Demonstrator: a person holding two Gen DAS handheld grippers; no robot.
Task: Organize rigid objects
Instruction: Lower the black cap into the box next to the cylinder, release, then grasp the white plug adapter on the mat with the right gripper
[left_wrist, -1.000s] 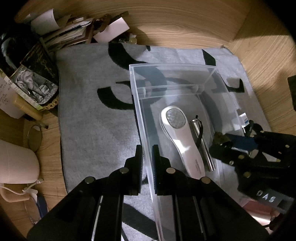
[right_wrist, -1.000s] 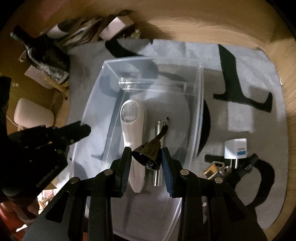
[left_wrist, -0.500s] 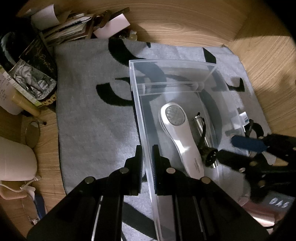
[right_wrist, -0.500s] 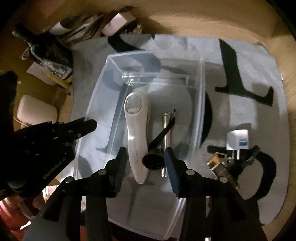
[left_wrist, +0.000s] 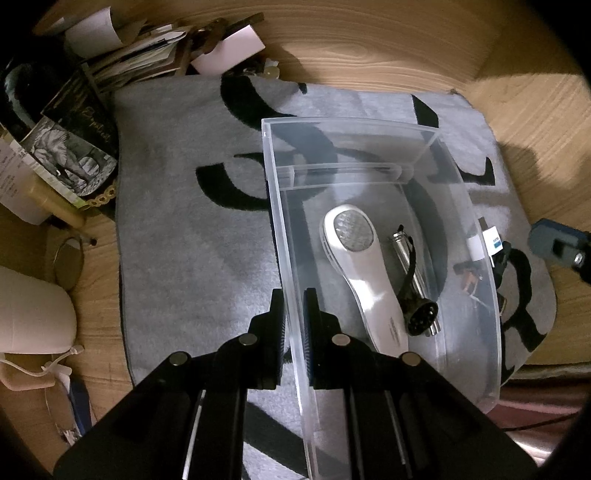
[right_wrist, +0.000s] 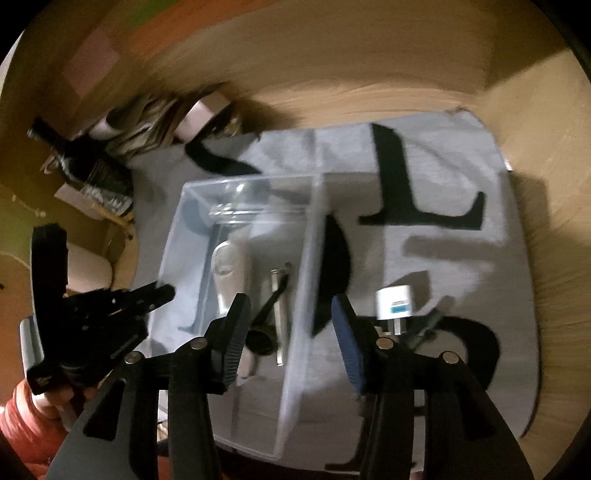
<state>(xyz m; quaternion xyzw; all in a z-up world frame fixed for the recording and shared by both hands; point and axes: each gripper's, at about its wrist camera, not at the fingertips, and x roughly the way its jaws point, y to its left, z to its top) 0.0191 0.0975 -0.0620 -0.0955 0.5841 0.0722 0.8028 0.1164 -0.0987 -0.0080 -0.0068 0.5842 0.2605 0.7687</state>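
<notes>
A clear plastic box (left_wrist: 280, 229) stands on a grey mat with black letters (left_wrist: 192, 236). Inside lie a white handheld device (left_wrist: 364, 269), a silver flashlight (left_wrist: 410, 266) and a black plug connector (left_wrist: 423, 317). My left gripper (left_wrist: 293, 314) is shut on the box's left wall. My right gripper (right_wrist: 290, 317) is open and empty above the box's right wall (right_wrist: 306, 280); the view is blurred. A white charger (right_wrist: 395, 304) and keys with a black strap (right_wrist: 424, 328) lie on the mat to the right of the box.
Books, papers and a bottle (left_wrist: 74, 147) are piled at the mat's far left corner. A white pouch (left_wrist: 29, 314) and a round mirror (left_wrist: 68, 266) lie left of the mat. Wooden floor (left_wrist: 369, 55) surrounds the mat.
My right gripper opened and let the black plug connector drop into the box, then drew back to the right. My left gripper kept its hold on the box wall.
</notes>
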